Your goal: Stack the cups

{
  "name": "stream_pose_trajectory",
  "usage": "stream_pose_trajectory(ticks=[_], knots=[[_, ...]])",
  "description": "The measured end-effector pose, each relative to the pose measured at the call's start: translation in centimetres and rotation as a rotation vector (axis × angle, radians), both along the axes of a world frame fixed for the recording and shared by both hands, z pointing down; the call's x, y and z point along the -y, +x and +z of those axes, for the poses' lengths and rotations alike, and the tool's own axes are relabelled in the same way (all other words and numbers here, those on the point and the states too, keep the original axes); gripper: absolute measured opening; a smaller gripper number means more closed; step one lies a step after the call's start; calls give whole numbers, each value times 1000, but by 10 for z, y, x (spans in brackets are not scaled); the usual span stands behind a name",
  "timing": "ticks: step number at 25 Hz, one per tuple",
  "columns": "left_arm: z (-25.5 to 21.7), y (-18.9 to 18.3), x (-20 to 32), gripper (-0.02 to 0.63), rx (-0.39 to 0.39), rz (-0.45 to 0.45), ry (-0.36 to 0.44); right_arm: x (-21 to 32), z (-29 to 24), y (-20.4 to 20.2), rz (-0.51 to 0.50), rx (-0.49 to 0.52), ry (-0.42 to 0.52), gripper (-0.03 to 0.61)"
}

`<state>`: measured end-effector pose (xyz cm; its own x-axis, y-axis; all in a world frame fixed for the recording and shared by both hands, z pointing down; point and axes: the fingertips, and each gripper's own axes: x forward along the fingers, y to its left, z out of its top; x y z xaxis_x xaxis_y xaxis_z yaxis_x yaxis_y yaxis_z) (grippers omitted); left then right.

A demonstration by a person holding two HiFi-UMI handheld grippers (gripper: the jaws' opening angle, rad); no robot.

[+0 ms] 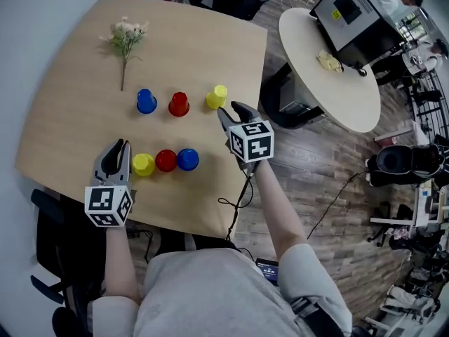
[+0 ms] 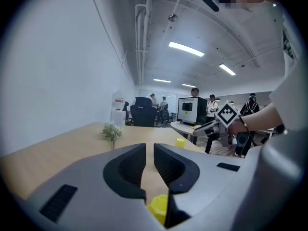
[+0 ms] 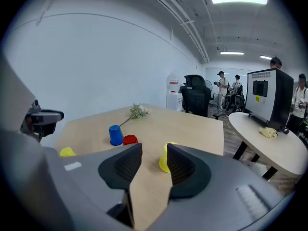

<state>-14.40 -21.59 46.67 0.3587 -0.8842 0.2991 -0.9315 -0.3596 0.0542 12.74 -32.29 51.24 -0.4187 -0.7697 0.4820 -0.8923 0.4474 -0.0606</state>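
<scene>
Head view shows six cups (image 1: 179, 104) upright, mouths down.

I see a light wood table (image 1: 63, 132). Far-edge blue cup (image 1: 146, 101), far-edge red cup (image 1: 179, 104), far-edge yellow cup (image 1: 217, 97). Near-edge yellow cup (image 1: 143, 164), near-edge red cup (image 1: 166, 160), near-edge blue cup (image 1: 187, 159). Flower sprig (image 1: 125, 37) cream, green stem. Left gripper (image 1: 119, 146) and right gripper (image 1: 231, 109) dark grey, cubes black-and-white squares.

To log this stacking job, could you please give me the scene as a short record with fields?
Surface: wooden table
Far row, left to right: far blue cup, far red cup, far yellow cup
Near row, left to right: near yellow cup, near red cup, near blue cup
Cup state: all upside down, none stacked
Other: flower sprig
Left gripper: beside near yellow cup, jaws nearly together, empty
Right gripper: by far yellow cup, jaws apart, empty
</scene>
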Motion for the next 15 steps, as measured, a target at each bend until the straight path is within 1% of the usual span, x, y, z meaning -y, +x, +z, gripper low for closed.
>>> stream_pose_trajectory(ticks=[2,5,10,13,15], knots=[[-14,8,20,50,11,13,12,13,12,1,3,-5,-12,181],[-16,30,52,106,9,48,-17,30,27,1,10,-10,-21,181],[7,73,98,161,-25,75,-129,50,45,4,49,-12,-15,219],[30,98,122,199,-20,84,-207,59,51,6,62,-11,-8,241],[47,111,135,218,5,89,-252,64,57,6,57,-12,-10,245]])
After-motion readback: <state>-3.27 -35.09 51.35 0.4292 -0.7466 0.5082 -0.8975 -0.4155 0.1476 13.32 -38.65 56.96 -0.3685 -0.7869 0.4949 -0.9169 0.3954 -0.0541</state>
